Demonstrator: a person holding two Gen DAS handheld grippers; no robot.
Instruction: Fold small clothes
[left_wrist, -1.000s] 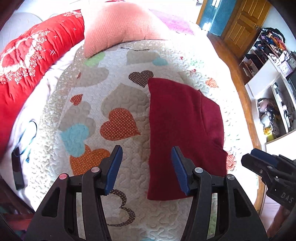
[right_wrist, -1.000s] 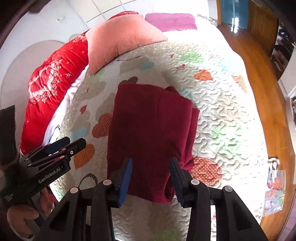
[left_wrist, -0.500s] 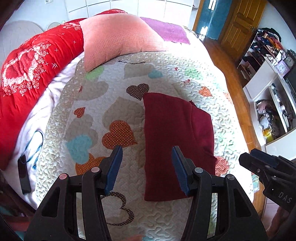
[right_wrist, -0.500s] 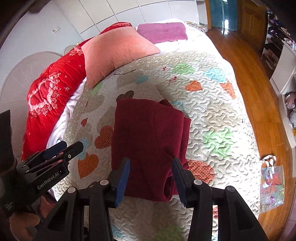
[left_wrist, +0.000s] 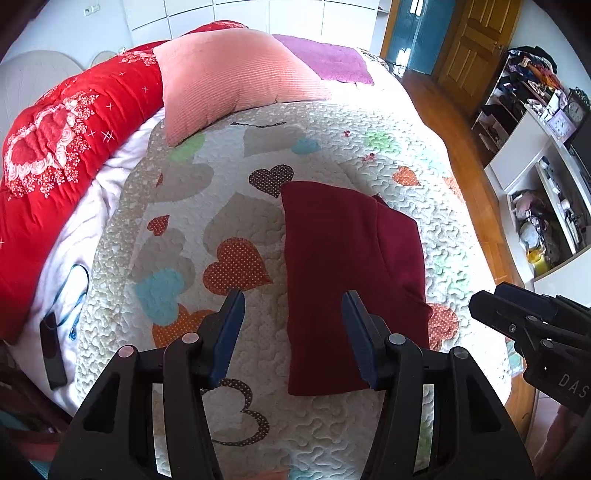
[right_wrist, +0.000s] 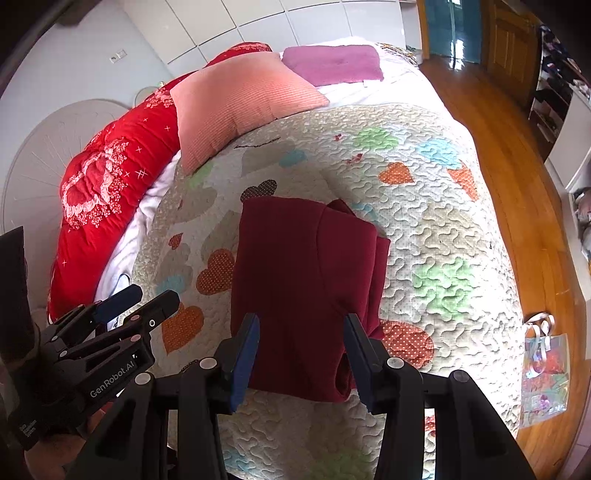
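A dark red garment (left_wrist: 343, 273) (right_wrist: 306, 280) lies folded into a narrow rectangle on the heart-patterned quilt (left_wrist: 221, 206) (right_wrist: 424, 229). My left gripper (left_wrist: 293, 321) hovers above its near left edge, open, with nothing between the blue pads. My right gripper (right_wrist: 301, 343) hangs over the garment's near end, also open and empty, clear of the cloth. Each gripper shows at the other view's edge: the right gripper (left_wrist: 517, 317) at the right, the left gripper (right_wrist: 140, 299) at the lower left.
A salmon pillow (left_wrist: 232, 81), a red floral duvet (left_wrist: 55, 155) and a purple cushion (left_wrist: 328, 62) lie at the bed's far end. A dark phone with a cord (left_wrist: 53, 350) rests at the left. Wooden floor (right_wrist: 517, 155), shelves (left_wrist: 543, 177) and a bag (right_wrist: 546, 373) are to the right.
Both grippers have risen a little from the garment, so the bed and garment look smaller and more of the room shows. The garment has not moved.
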